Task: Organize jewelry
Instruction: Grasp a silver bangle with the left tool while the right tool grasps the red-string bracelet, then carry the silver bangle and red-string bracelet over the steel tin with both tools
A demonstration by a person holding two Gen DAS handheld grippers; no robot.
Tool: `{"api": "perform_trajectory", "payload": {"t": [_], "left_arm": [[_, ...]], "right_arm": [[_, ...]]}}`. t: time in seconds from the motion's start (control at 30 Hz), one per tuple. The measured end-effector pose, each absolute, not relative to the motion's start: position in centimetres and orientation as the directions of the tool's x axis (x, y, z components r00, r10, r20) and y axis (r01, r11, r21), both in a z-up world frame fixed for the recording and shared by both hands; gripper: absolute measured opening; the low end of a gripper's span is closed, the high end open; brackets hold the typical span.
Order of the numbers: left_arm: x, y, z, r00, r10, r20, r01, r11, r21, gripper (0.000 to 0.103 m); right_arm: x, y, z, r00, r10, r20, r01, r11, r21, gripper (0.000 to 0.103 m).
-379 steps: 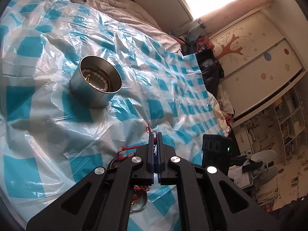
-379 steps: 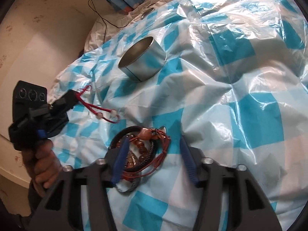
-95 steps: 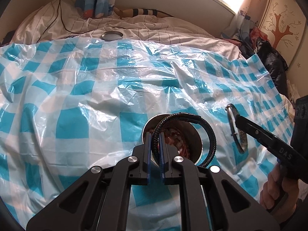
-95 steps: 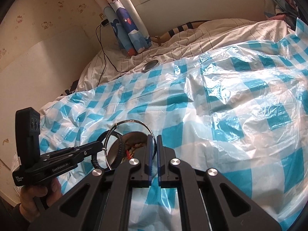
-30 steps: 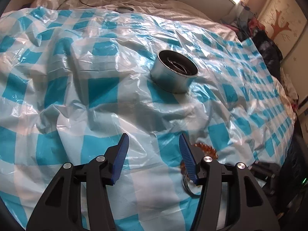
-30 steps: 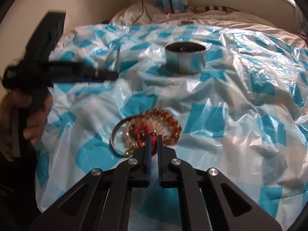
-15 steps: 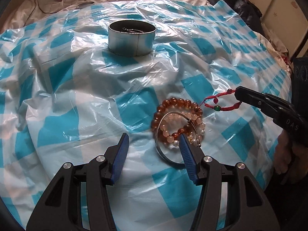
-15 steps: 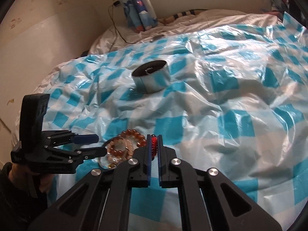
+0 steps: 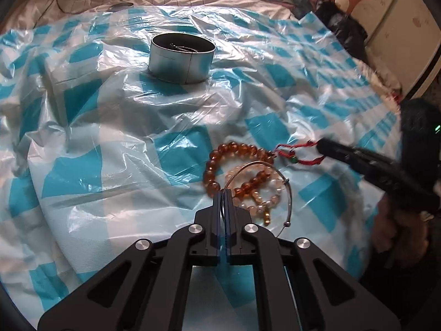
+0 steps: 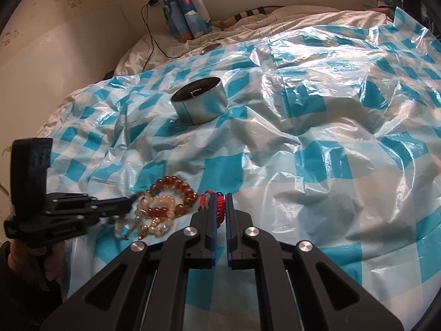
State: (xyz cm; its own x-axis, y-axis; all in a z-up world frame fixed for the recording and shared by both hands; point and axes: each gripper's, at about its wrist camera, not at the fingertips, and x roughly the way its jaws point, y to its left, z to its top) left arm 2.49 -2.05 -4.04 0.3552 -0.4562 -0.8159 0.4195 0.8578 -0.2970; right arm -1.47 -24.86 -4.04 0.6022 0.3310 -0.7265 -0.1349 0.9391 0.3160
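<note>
Left claw (image 9: 223, 193) just closed on wire bangle (image 9: 286, 190).

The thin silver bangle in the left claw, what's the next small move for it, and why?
Probably lift it slowly, straight up. The left claw has just closed on the thin silver bangle, which lies over the pale bead bracelet and amber bead bracelet, so a fast pull could drag them. The round metal tin sits farther back.

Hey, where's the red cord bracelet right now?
The red cord bracelet is pinched in the right gripper, stretched just right of the amber bead bracelet in the left wrist view, near side of the metal tin.
</note>
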Motion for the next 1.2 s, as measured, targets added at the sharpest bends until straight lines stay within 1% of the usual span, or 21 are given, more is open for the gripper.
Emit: {"api": "perform_trajectory", "payload": {"t": [0.17, 0.3, 0.43, 0.47, 0.5, 0.57, 0.67, 0.73, 0.77, 0.8, 0.87, 0.9, 0.97, 1.1, 1.2], "left_arm": [[2.8, -1.3, -4.0, 0.367, -0.451, -0.814, 0.390, 0.869, -0.305, 0.002], [3.2, -0.9, -3.5, 0.389, -0.443, -0.807, 0.375, 0.877, -0.301, 0.002], [3.5, -0.9, -4.0, 0.382, -0.416, -0.825, 0.358, 0.890, -0.282, 0.002], [3.5, -0.9, -4.1, 0.383, -0.413, -0.826, 0.358, 0.891, -0.279, 0.002], [3.6, -0.9, -4.1, 0.382, -0.413, -0.826, 0.356, 0.891, -0.281, 0.002], [3.7, -0.9, -4.1, 0.383, -0.412, -0.827, 0.354, 0.892, -0.280, 0.002], [3.8, -0.9, -4.4, 0.378, -0.407, -0.831, 0.348, 0.895, -0.280, 0.002], [3.8, -0.9, -4.5, 0.377, -0.404, -0.833, 0.347, 0.896, -0.277, 0.002], [3.8, -0.9, -4.5, 0.377, -0.406, -0.833, 0.348, 0.895, -0.279, 0.002], [3.7, -0.9, -4.4, 0.378, -0.407, -0.832, 0.348, 0.895, -0.279, 0.002], [3.7, -1.0, -4.1, 0.385, -0.410, -0.827, 0.345, 0.895, -0.284, 0.002], [3.8, -1.0, -3.9, 0.388, -0.414, -0.823, 0.344, 0.894, -0.288, 0.002], [3.8, -1.2, -3.3, 0.401, -0.423, -0.812, 0.348, 0.891, -0.292, 0.002], [4.4, -1.2, -2.4, 0.420, -0.434, -0.797, 0.345, 0.889, -0.302, 0.002], [5.0, -1.1, -2.0, 0.432, -0.438, -0.788, 0.337, 0.889, -0.309, 0.002]], "right_arm": [[-1.3, -24.9, -4.4, 0.595, 0.324, -0.736, -0.127, 0.942, 0.312, 0.006], [-1.3, -24.9, -4.1, 0.609, 0.327, -0.722, -0.130, 0.940, 0.316, 0.006], [-0.9, -24.9, -4.9, 0.564, 0.333, -0.756, -0.119, 0.938, 0.325, 0.006], [-0.8, -24.8, -5.3, 0.552, 0.327, -0.767, -0.112, 0.941, 0.321, 0.010], [-0.8, -24.8, -5.3, 0.551, 0.328, -0.767, -0.114, 0.941, 0.320, 0.021], [-0.9, -24.7, -5.2, 0.559, 0.336, -0.759, -0.118, 0.937, 0.328, 0.031], [-0.8, -24.2, -5.5, 0.553, 0.320, -0.770, -0.125, 0.945, 0.303, 0.031], [-0.7, -23.8, -5.7, 0.545, 0.304, -0.782, -0.136, 0.952, 0.276, 0.031], [-0.8, -23.6, -5.7, 0.546, 0.294, -0.784, -0.142, 0.955, 0.260, 0.029], [-0.9, -23.3, -5.7, 0.547, 0.285, -0.787, -0.156, 0.959, 0.239, 0.017], [-1.0, -23.1, -5.6, 0.549, 0.286, -0.785, -0.166, 0.958, 0.233, 0.011], [-1.1, -23.1, -5.3, 0.558, 0.294, -0.776, -0.168, 0.956, 0.241, 0.006], [-1.2, -23.4, -4.6, 0.578, 0.326, -0.748, -0.168, 0.945, 0.282, 0.006], [-0.7, -25.2, -3.3, 0.600, 0.450, -0.661, -0.152, 0.876, 0.458, 0.006], [-0.2, -26.5, -2.9, 0.613, 0.508, -0.605, -0.132, 0.821, 0.555, 0.006]]}}
